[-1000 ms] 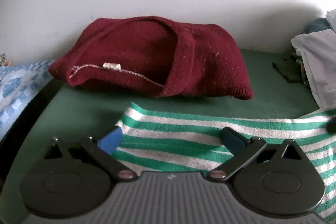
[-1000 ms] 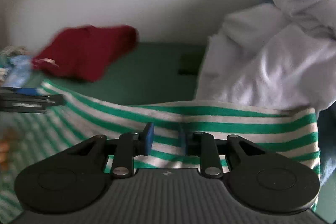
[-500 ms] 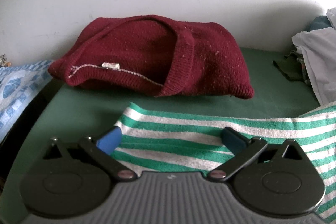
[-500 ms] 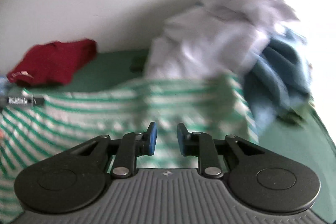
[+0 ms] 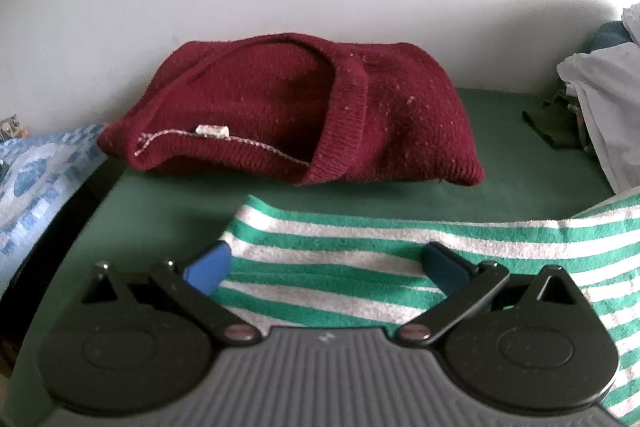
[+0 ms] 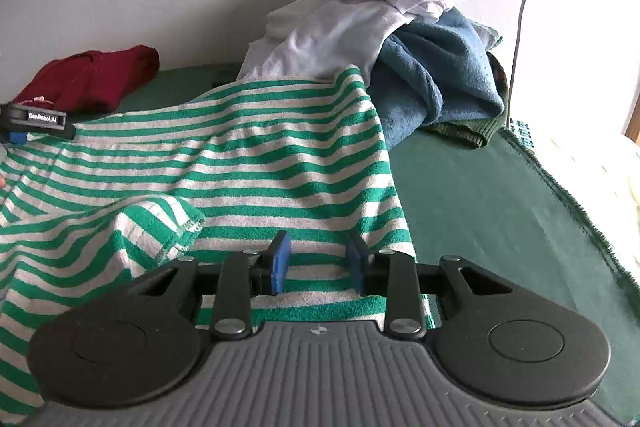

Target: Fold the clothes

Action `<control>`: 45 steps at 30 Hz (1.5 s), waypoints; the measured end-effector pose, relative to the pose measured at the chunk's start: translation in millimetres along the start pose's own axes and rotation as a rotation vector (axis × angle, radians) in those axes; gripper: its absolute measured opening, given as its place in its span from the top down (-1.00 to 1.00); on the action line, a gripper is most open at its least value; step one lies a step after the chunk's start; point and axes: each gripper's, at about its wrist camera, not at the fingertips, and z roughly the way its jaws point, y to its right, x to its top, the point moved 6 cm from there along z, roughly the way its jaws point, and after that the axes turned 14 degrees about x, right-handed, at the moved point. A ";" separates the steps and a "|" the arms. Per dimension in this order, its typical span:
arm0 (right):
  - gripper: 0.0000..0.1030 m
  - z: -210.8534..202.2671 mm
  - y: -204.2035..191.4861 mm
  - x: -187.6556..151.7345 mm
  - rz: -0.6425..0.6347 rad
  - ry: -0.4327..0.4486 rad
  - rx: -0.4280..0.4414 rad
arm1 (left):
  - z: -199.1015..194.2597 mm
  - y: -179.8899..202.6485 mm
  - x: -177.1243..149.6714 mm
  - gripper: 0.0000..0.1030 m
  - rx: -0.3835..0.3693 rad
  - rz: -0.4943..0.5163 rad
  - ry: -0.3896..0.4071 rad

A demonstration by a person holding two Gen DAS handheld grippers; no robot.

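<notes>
A green-and-white striped garment (image 5: pixel 400 227) lies spread on the green-covered table (image 5: pixel 168 211). My left gripper (image 5: pixel 326 263) is open wide over its far left corner, with the cloth lying between and under the blue fingertips. In the right wrist view the striped garment (image 6: pixel 260 155) stretches leftward, with one short sleeve flopped on top near me. My right gripper (image 6: pixel 318 263) hovers over the near right hem, jaws partly apart and the cloth flat below them. The left gripper's body (image 6: pixel 36 119) shows at the far left edge.
A folded maroon sweater (image 5: pixel 280 107) sits against the white wall behind the striped garment. On the right is a pile: white clothes (image 6: pixel 360 11), a blue towel (image 6: pixel 436 75), a dark green knit (image 6: pixel 464 133). The table cover's edge (image 6: pixel 560 195) runs down the right. A blue patterned cloth (image 5: pixel 36 179) lies left.
My right gripper swung rightward along the striped garment to its near right hem, and its jaws opened a little wider. The left gripper stayed in place, open.
</notes>
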 end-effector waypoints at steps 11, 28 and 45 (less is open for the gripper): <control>0.35 1.2 -2.0 0.0 -0.023 -0.006 -0.026 | -9.2 4.8 -3.0 -0.99 0.067 0.070 0.018; 0.33 1.9 -1.7 0.6 -0.015 -0.006 -0.023 | -213.1 -35.8 -146.5 -0.99 -0.077 0.145 -0.120; -0.56 -171.2 75.7 -50.2 0.060 0.009 0.038 | -348.0 -43.9 -106.2 -0.99 0.028 0.272 0.133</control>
